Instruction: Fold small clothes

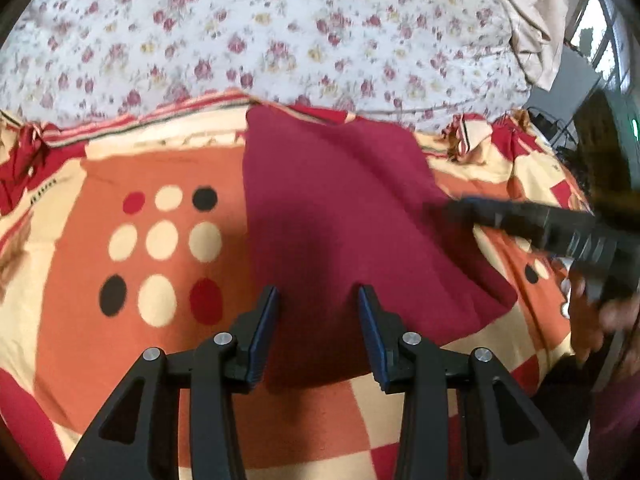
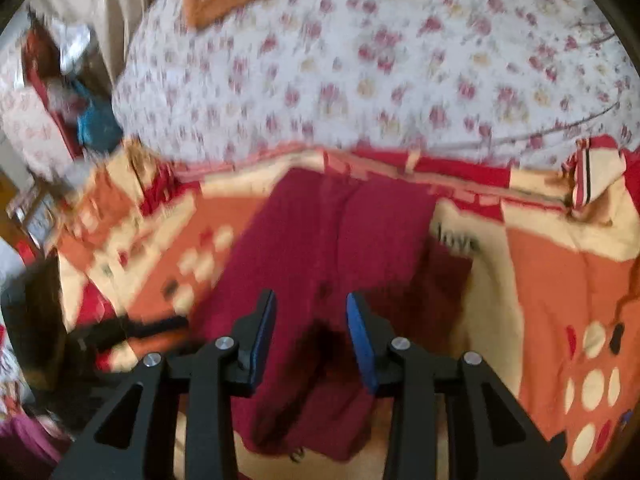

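A dark red garment (image 1: 344,216) lies spread on the patterned bedspread (image 1: 168,184); it also shows in the right wrist view (image 2: 320,248). My left gripper (image 1: 318,292) is open and empty, hovering above the garment's near edge. My right gripper (image 2: 311,300) is open and empty above the garment's near part. In the left wrist view the right gripper (image 1: 528,224) reaches in from the right, blurred, at the garment's right edge. The left gripper (image 2: 136,328) shows blurred at the lower left of the right wrist view.
A white floral quilt (image 1: 280,32) is heaped behind the garment, and shows in the right wrist view (image 2: 400,60). A beige cloth (image 1: 528,20) hangs at the far right. Cluttered furniture (image 2: 60,92) stands beyond the bed's left side.
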`<state>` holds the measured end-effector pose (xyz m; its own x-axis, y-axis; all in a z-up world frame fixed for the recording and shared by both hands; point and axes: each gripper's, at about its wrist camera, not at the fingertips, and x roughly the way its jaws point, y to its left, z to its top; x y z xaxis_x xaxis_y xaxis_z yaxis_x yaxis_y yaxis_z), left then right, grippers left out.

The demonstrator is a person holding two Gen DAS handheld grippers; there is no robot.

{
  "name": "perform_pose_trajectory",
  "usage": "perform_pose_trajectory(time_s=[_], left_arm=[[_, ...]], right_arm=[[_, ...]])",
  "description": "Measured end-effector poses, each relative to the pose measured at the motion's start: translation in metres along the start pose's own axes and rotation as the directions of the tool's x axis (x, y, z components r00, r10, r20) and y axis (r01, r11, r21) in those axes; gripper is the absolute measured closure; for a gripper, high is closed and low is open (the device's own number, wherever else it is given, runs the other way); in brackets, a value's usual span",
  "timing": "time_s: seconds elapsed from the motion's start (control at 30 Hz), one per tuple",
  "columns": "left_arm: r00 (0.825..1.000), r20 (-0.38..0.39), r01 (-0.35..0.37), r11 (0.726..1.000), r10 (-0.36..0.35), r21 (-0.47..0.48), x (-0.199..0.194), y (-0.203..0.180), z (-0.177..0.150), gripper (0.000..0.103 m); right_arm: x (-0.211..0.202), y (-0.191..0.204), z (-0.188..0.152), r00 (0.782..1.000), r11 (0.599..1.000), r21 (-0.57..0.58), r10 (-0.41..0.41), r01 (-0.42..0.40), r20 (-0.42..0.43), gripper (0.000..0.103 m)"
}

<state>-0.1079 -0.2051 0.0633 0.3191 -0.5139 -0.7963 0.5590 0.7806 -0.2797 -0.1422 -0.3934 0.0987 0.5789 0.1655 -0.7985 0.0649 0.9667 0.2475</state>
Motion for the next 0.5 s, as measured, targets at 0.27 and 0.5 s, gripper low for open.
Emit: perform_pose_trajectory(time_s=[0.27, 0.5], left_arm=[[1.0, 0.012, -0.028, 0.998, 0.027, 0.049, -0.001, -0.008, -0.007, 0.084], [0.999, 0.017, -0.046, 0.998, 0.045, 0.047, 0.002, -0.008, -0.008, 0.084]], right_arm=[[-0.005, -0.025, -0.051, 0.998, 0.997, 0.06, -0.041, 0.043, -0.037, 0.067], [-0.016, -0.033, -0.012, 0.996, 0.988, 0.145, -0.057, 0.047, 0.068, 0.053]])
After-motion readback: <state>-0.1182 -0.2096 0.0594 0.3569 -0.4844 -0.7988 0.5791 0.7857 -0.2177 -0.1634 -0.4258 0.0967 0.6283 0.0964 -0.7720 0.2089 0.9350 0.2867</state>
